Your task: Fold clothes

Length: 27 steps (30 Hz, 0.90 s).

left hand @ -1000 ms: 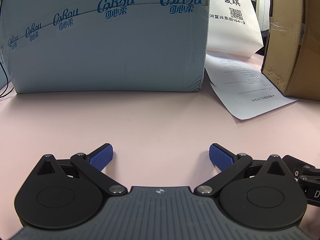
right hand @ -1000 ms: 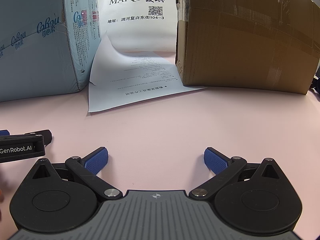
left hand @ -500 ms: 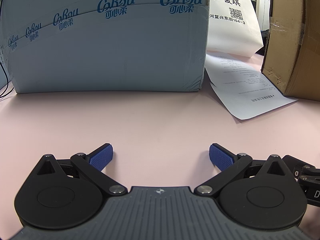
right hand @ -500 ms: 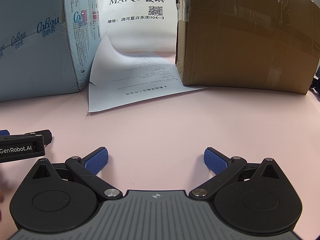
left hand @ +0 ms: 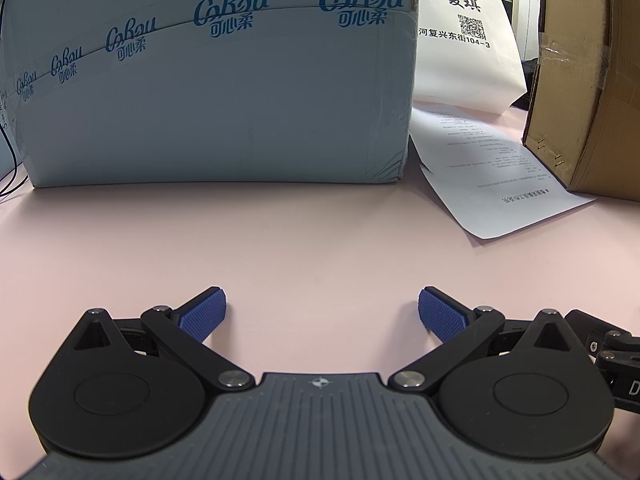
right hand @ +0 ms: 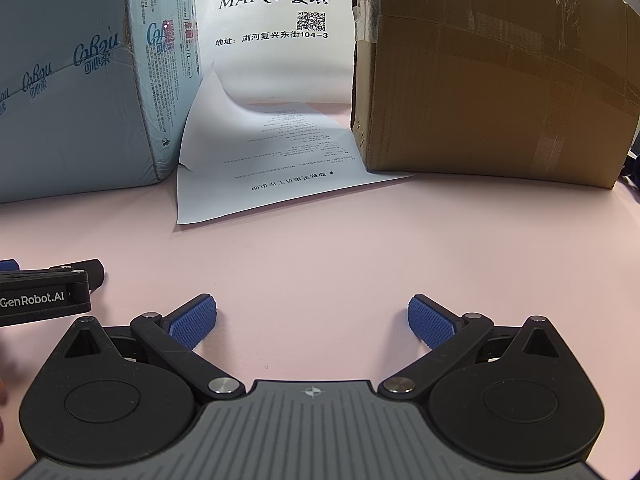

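No garment shows in either view. My left gripper [left hand: 322, 300] rests low over the pink tabletop [left hand: 300, 240], open, its blue pads wide apart with nothing between them. My right gripper [right hand: 312, 308] sits the same way, open and empty, over the pink tabletop [right hand: 340, 240]. The two grippers lie side by side: the right one's black body [left hand: 608, 356] shows at the right edge of the left wrist view, and the left one's body [right hand: 40, 296], marked GenRobot.AI, shows at the left edge of the right wrist view.
A pale blue printed carton [left hand: 216, 80] stands ahead on the left, a brown cardboard box [right hand: 492, 80] ahead on the right. Between them lies a printed paper sheet [right hand: 280, 168], curled at one corner, before a white bag with a QR code [right hand: 276, 32]. Black cables [left hand: 8, 152] hang far left.
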Each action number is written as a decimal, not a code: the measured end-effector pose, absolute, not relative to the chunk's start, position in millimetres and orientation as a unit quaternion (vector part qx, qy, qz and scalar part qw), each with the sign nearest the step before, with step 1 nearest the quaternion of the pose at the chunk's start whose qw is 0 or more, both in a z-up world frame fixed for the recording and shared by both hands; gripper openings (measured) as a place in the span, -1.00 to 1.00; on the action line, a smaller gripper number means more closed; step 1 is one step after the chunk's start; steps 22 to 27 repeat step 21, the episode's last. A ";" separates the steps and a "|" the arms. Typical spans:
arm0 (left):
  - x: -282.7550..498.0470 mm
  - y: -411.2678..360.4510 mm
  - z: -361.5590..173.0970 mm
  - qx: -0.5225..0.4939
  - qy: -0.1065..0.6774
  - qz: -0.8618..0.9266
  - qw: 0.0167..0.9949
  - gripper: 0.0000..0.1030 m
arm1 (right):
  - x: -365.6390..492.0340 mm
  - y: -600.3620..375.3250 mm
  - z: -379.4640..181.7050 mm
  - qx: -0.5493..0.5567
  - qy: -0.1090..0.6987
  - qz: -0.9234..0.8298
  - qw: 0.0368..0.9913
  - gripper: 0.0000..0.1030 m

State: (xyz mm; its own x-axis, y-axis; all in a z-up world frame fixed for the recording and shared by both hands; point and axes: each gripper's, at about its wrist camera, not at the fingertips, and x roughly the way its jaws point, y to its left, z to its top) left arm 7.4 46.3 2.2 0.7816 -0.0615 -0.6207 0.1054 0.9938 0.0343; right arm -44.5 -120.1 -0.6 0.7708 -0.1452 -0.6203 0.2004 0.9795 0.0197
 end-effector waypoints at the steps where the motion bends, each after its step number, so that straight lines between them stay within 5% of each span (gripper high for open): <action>1: 7.4 46.6 2.2 0.033 0.327 -0.044 0.943 1.00 | -45.0 -120.5 -0.4 0.042 0.326 -0.092 0.940 1.00; 27: 5.0 52.2 3.1 0.031 0.327 -0.045 0.943 1.00 | -45.7 -120.0 0.3 0.042 0.326 -0.093 0.940 1.00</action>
